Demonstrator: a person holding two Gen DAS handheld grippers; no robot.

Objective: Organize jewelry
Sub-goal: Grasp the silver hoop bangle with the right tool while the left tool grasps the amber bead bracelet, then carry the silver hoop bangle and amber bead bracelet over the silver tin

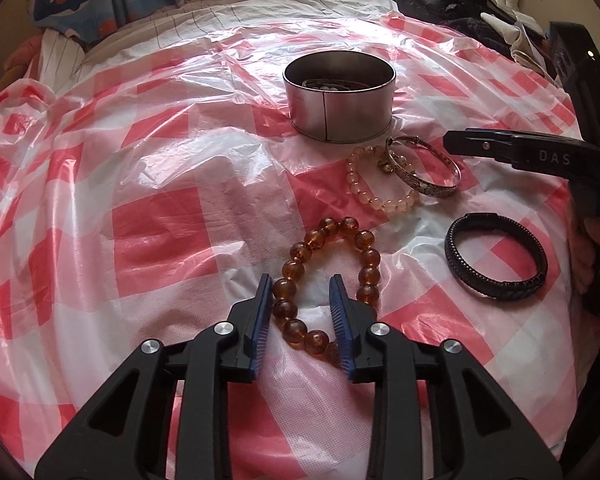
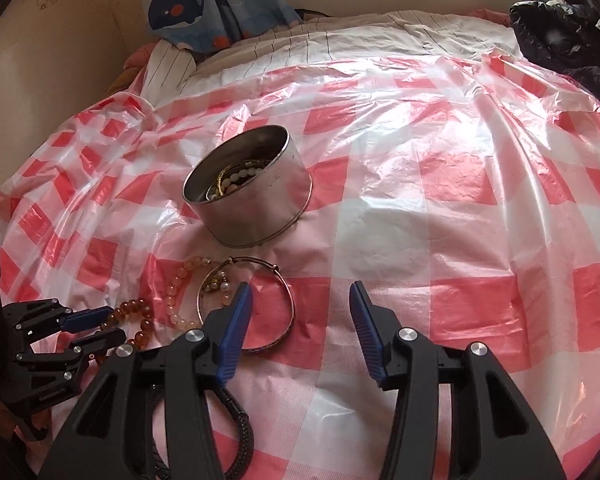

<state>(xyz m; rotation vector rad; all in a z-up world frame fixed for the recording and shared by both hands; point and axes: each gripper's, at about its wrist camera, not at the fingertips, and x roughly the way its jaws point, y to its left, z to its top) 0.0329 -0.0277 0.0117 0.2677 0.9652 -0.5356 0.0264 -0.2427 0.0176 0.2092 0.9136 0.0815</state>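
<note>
Blue pads of the left hand-held gripper (image 1: 300, 312) stand apart astride one side of the amber bracelet (image 1: 328, 280), not pressing it; that bracelet lies on the checked sheet (image 1: 160, 220) over the bed. Beyond it a pale bead bracelet (image 1: 376, 184) overlaps a silver bangle (image 1: 424, 168), both just in front of the tin (image 1: 340, 96), which already holds beads. To their right lies a black braided band (image 1: 496, 256). Right hand-held gripper (image 2: 300, 320) hangs with jaws wide apart and empty, over the sheet beside the bangle
</note>
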